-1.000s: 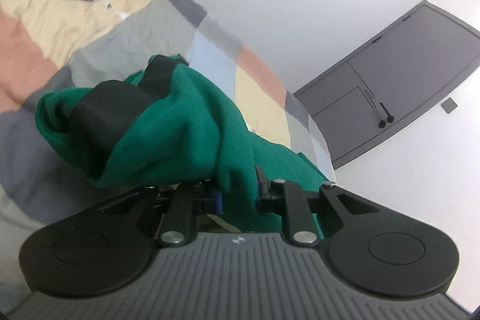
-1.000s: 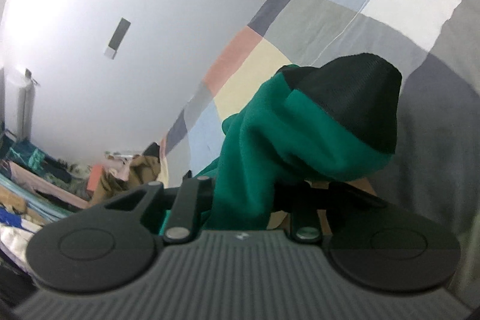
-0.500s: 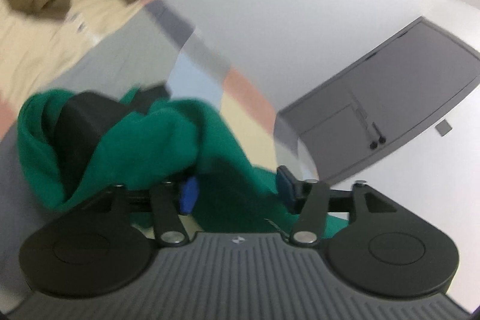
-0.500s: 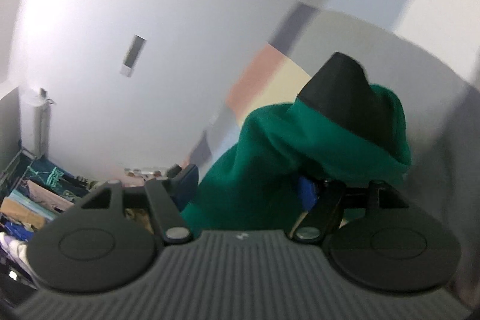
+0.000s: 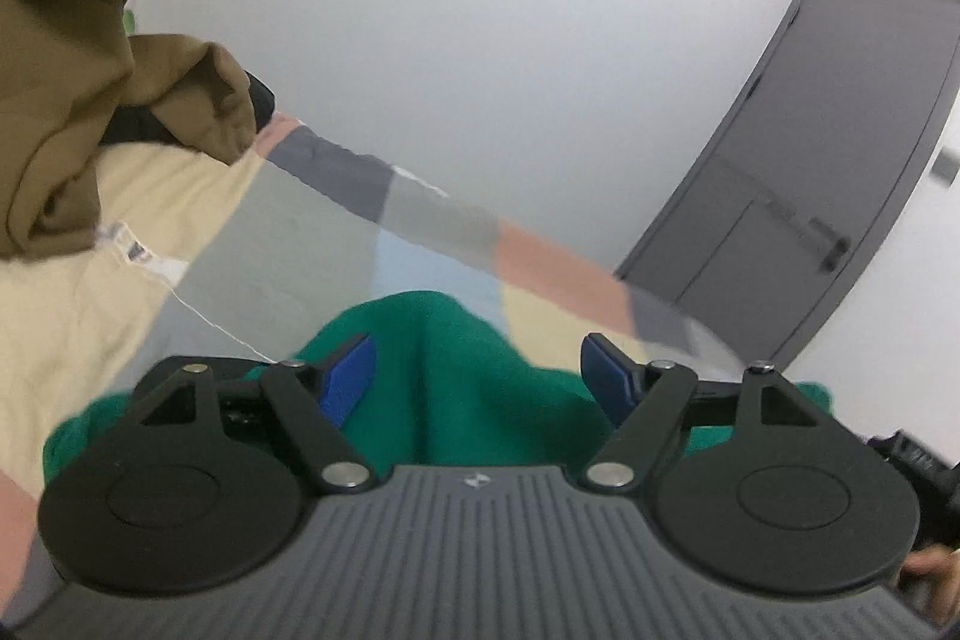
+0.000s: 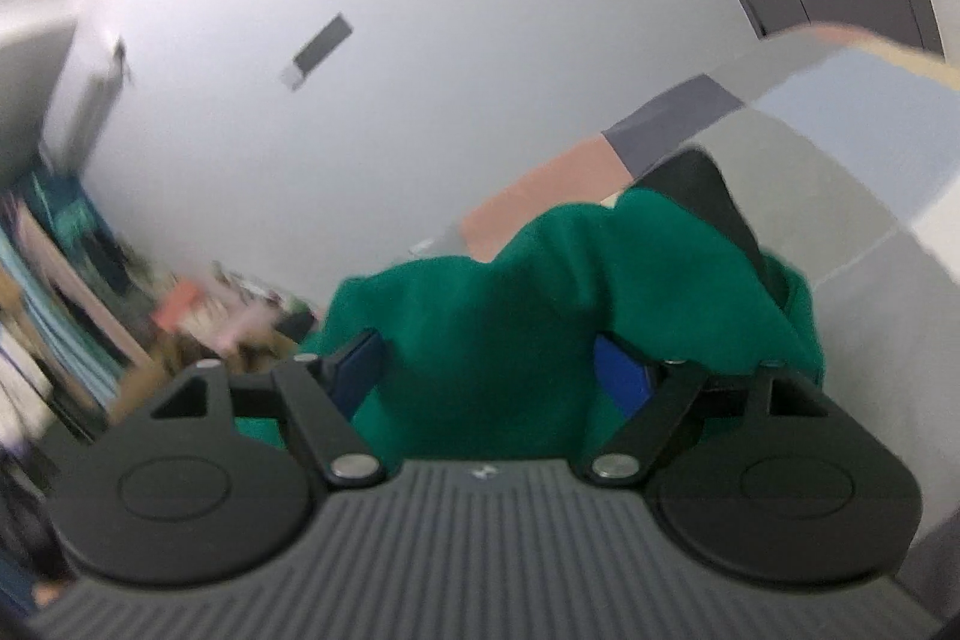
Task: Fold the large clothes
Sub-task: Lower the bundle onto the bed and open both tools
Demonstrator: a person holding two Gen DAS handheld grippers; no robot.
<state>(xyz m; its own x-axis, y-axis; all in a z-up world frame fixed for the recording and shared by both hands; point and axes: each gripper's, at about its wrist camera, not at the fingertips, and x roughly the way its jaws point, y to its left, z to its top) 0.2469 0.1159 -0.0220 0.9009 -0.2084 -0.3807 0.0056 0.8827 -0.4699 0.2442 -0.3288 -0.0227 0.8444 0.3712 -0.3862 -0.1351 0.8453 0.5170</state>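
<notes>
Green garment [image 5: 444, 376] is lying bunched on the bed, low centre of both wrist frames, right in front of the fingers. Left gripper [image 5: 477, 370] is sitting with jaws spread wide, blue pads [image 5: 348, 376] clear of the cloth on both sides, gripping nothing. Right gripper [image 6: 492, 370] is likewise released, jaws apart, fabric mounding up between them but not pinched.

In the right wrist view the garment [image 6: 540, 316] is showing a black cuff or hem panel [image 6: 708, 196] sticking up at right of centre. No flat panels, no clean fold edges visible; it's reading as a crumpled heap, so folding looks barely started or between grabs. Most of the work seems left: spreading, aligning, folding.

Further out, the patchwork bedspread [image 5: 312, 244] is running across the mid frame. A brown garment [image 5: 78, 100] is piled at upper left of the left wrist view, also unfolded, probably next in the queue. Beyond that, a white wall and grey door [image 5: 828, 172] at right. Right wrist view is blurring, clutter at far left unreadable.
</notes>
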